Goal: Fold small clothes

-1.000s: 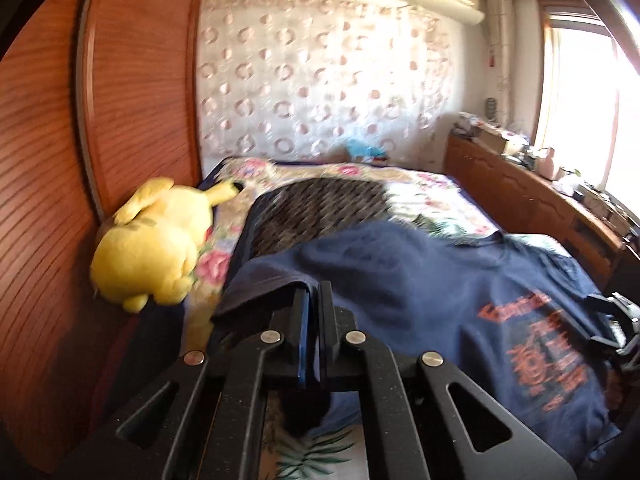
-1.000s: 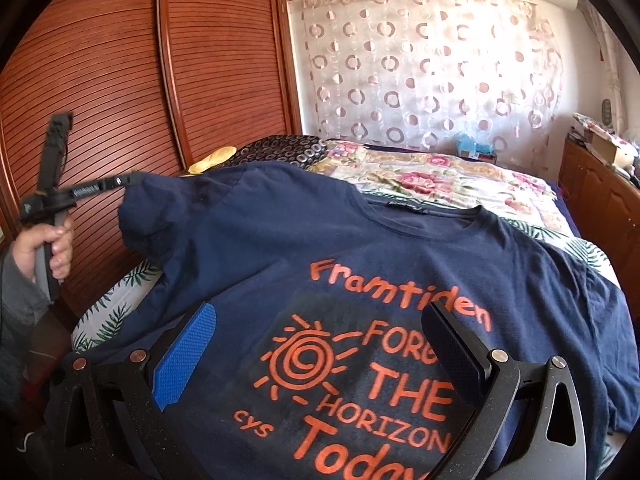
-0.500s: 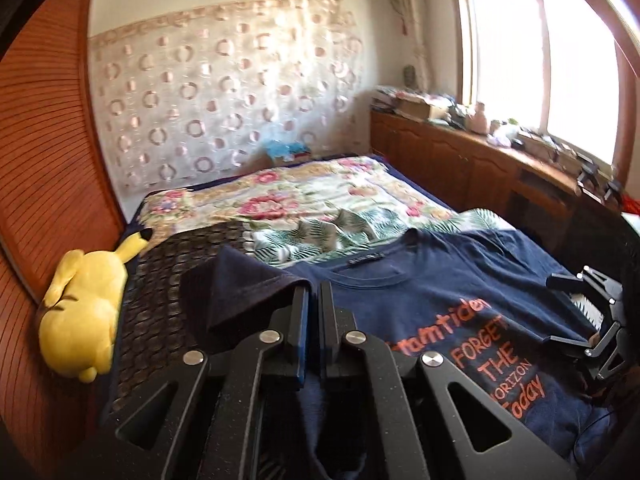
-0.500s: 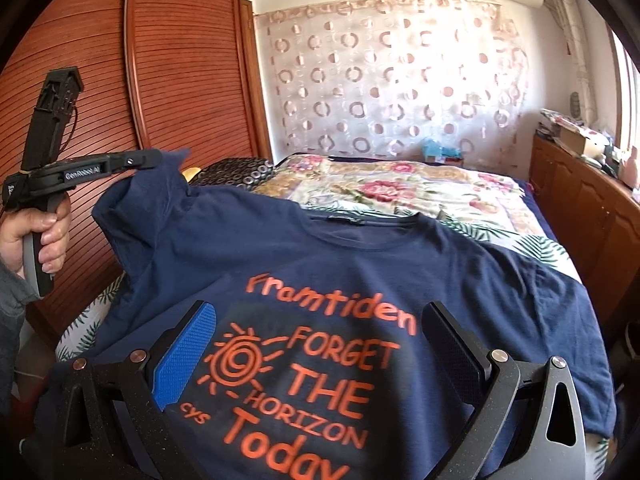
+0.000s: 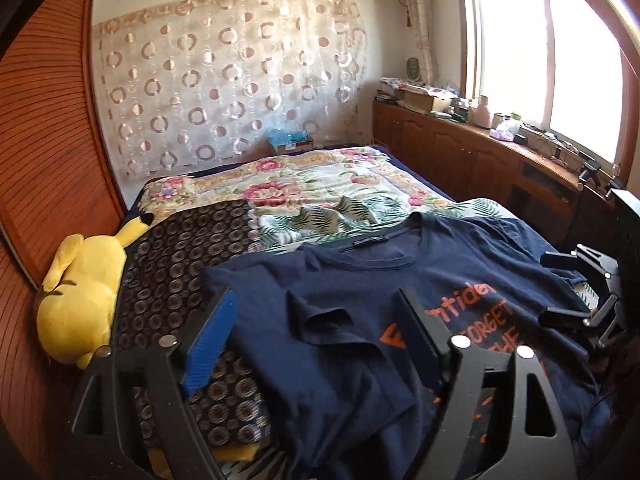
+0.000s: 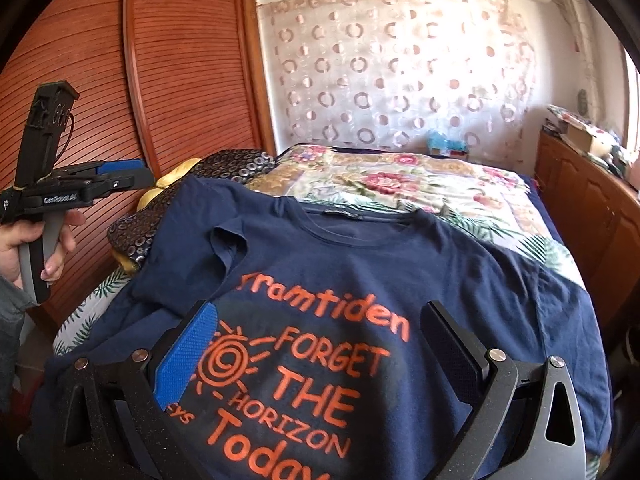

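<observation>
The navy T-shirt (image 6: 360,280) lies face up on the bed (image 6: 460,184), its orange print toward me and its collar toward the far wall. Its sleeve (image 5: 328,320) on my left side now rests folded inward over the chest, a little crumpled, just beside the first letters of the print.

My left gripper (image 5: 316,344) has just been opening its jaws; they stand wide apart above that sleeve with nothing between them, so the cloth is let go. In the right wrist view the same tool (image 6: 116,178) hangs in the air off the shirt's left edge, held in my hand (image 6: 28,240). My right gripper (image 6: 320,360) hovers low over the print, its jaws also spread and empty.

To my mind the left-side fold is only half made. To do it well I should flatten the sleeve so that it lies smooth, then take the left edge of the body lower down and bring it inward in a straight line parallel to the side seam, keeping the hem from dragging. The right side wants the same treatment, matched in width.

Beyond the shirt's left shoulder lie a dark ring-patterned cloth (image 5: 180,280) and a yellow plush toy (image 5: 80,288) against the wooden wardrobe (image 6: 100,80). A careless pull there could snag that cloth.
</observation>
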`<action>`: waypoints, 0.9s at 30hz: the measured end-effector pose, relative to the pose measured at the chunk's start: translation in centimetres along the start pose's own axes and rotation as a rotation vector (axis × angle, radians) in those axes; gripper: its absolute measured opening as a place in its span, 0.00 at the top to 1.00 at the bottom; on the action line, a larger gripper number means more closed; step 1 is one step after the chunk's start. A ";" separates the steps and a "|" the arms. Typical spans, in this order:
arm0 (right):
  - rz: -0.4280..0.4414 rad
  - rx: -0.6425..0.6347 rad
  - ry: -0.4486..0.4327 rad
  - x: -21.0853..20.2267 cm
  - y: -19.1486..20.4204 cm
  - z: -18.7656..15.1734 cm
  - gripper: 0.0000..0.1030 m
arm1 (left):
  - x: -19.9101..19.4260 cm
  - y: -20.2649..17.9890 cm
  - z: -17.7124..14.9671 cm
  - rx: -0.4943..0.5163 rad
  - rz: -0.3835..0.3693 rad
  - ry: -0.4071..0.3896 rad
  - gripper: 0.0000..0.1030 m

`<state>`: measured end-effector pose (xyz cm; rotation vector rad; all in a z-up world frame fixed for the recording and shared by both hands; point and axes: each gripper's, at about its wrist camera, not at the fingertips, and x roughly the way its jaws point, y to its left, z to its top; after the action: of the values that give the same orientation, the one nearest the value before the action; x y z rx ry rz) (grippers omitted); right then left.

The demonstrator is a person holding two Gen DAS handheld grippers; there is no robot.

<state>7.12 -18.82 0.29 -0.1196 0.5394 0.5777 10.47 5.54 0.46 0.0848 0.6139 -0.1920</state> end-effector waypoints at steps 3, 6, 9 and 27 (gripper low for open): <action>0.030 -0.044 0.019 1.4 0.8 1.4 0.04 | -0.3 1.0 -0.7 -0.018 0.030 -0.002 0.21; 0.066 -0.083 0.030 2.9 1.0 3.3 0.06 | -0.7 2.2 -1.4 -0.044 0.070 -0.011 0.21; 0.114 -0.109 0.051 5.3 1.9 5.0 0.14 | -0.7 3.4 -2.1 -0.069 0.086 -0.007 0.21; 0.231 -0.268 0.290 22.6 7.4 8.0 0.18 | -1.3 6.4 -5.3 -0.135 0.113 0.011 0.21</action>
<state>22.56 0.43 -4.18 -0.4035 0.7611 0.8640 7.72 12.71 -2.92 -0.0100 0.6295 -0.0407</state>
